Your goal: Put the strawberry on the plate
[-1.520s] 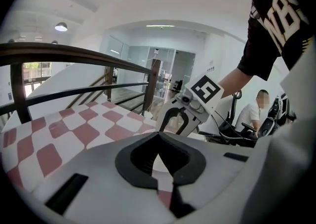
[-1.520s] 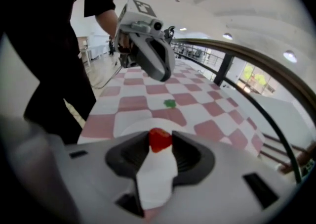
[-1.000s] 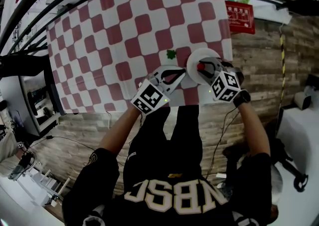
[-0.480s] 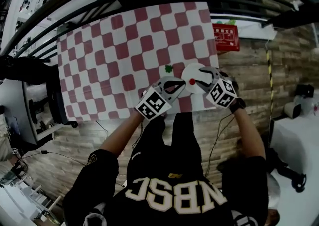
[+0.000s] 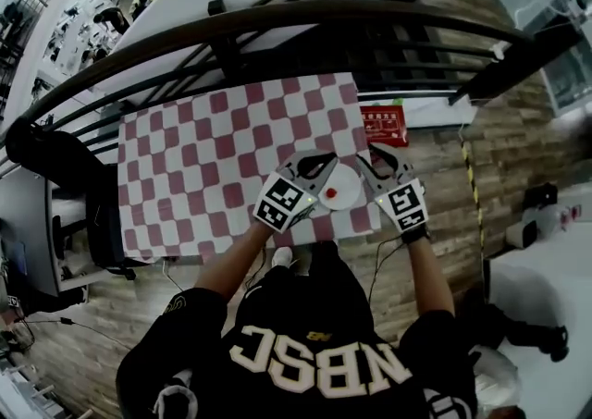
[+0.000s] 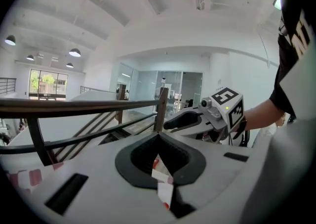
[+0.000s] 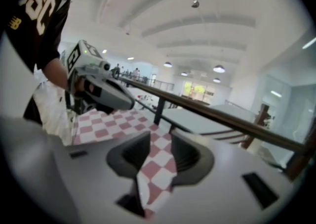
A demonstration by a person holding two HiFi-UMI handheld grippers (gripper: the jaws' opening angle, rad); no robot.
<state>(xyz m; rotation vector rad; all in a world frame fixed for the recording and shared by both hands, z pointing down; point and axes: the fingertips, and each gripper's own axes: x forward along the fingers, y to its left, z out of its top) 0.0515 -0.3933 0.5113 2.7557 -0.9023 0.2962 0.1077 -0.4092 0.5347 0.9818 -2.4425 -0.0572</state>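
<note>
— Wood-plank flooring (image 5: 499, 154) runs round a counter (image 5: 185, 163) draped in a smooth cloth of red and white squares. A dark metal railing (image 5: 277, 21) curves across beyond it. What sits on the cloth?

— A round white plate (image 5: 351, 182), glossy and shallow, lies near the counter's near right corner. The strawberry (image 5: 330, 192) lies on its left part, a small red dot from the head view. It is too small to show any texture. A red rectangular sign (image 5: 383, 124) shows just past the counter's right edge.

— And the grippers?

— Both are pale grey moulded plastic with black ribbed pads. Each carries a cube of black-and-white square markers. The left gripper (image 6: 159, 133) has its tips together, the pads bowing into a teardrop loop. Only a sliver of checked cloth shows through the loop, and nothing is gripped.

— The right one?

— The right gripper (image 7: 160, 133) has its jaws apart and closing. Only the checked cloth shows in the gap, so it carries nothing.

— How are the arms set?

— Bare forearms reach forward from black short sleeves. The two grippers are held above the counter on either side of the plate, clear of the strawberry. They angle inward, so each gripper view catches the other gripper. Both views look out level towards the railing and the white ceiling.
</note>
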